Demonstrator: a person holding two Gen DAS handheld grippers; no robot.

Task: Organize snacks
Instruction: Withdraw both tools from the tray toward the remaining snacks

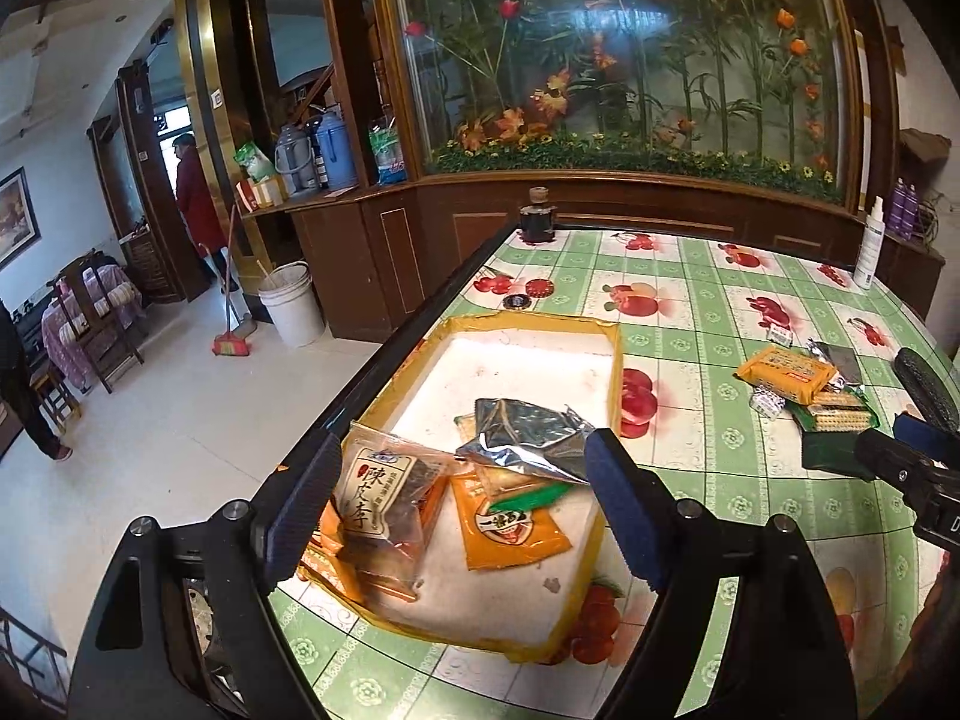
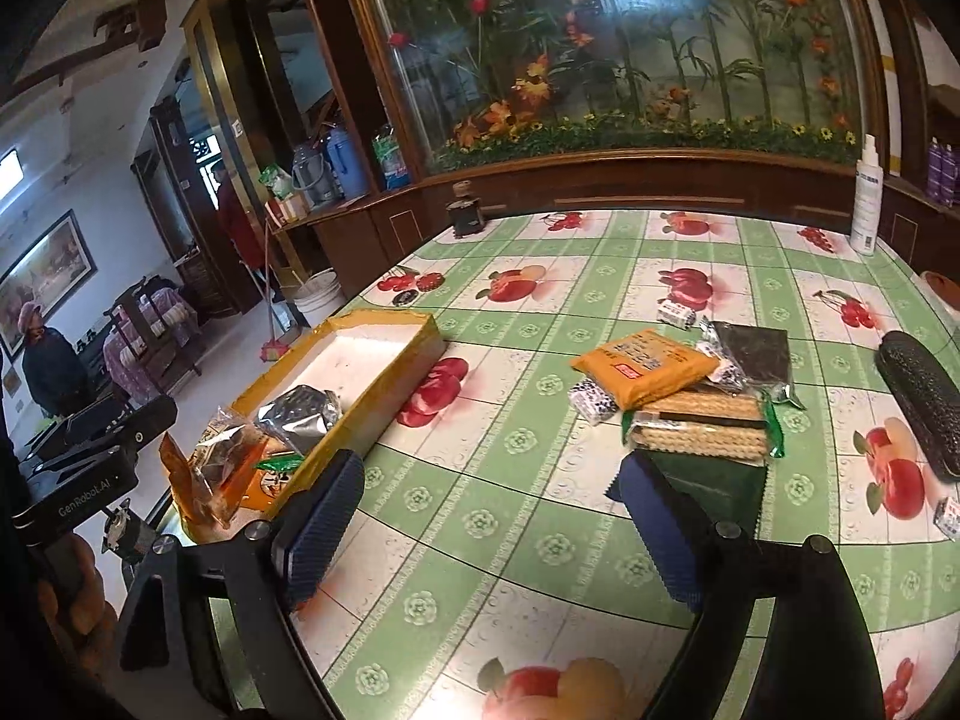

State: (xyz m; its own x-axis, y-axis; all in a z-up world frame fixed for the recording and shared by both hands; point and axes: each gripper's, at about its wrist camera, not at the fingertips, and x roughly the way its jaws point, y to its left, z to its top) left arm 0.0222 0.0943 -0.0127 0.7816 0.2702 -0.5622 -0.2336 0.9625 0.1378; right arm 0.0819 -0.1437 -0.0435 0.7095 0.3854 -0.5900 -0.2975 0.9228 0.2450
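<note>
A shallow yellow-rimmed tray (image 1: 612, 360) (image 2: 384, 321) sits at the table's left edge. It holds several snack packets: a clear plum packet (image 1: 384, 498), a silver foil packet (image 1: 528, 438) (image 2: 300, 411) and an orange packet (image 1: 510, 531). My left gripper (image 1: 456, 510) hovers open over the tray's near end, empty. A pile of snacks lies to the right: an orange packet (image 2: 645, 366) (image 1: 786, 369), a biscuit pack (image 2: 702, 426), a dark seaweed packet (image 2: 756, 351) and small wrapped candies (image 2: 591, 399). My right gripper (image 2: 492, 516) is open and empty, near the pile; a dark green packet (image 2: 714, 483) lies by its right finger.
A black case (image 2: 918, 402) lies at the right. A white spray bottle (image 2: 867, 204) and a dark ink bottle (image 2: 465, 213) stand at the far edge. Loose candies (image 2: 675, 313) (image 2: 948, 516) lie about. A wooden cabinet with a glass flower display (image 2: 630, 60) stands behind the table.
</note>
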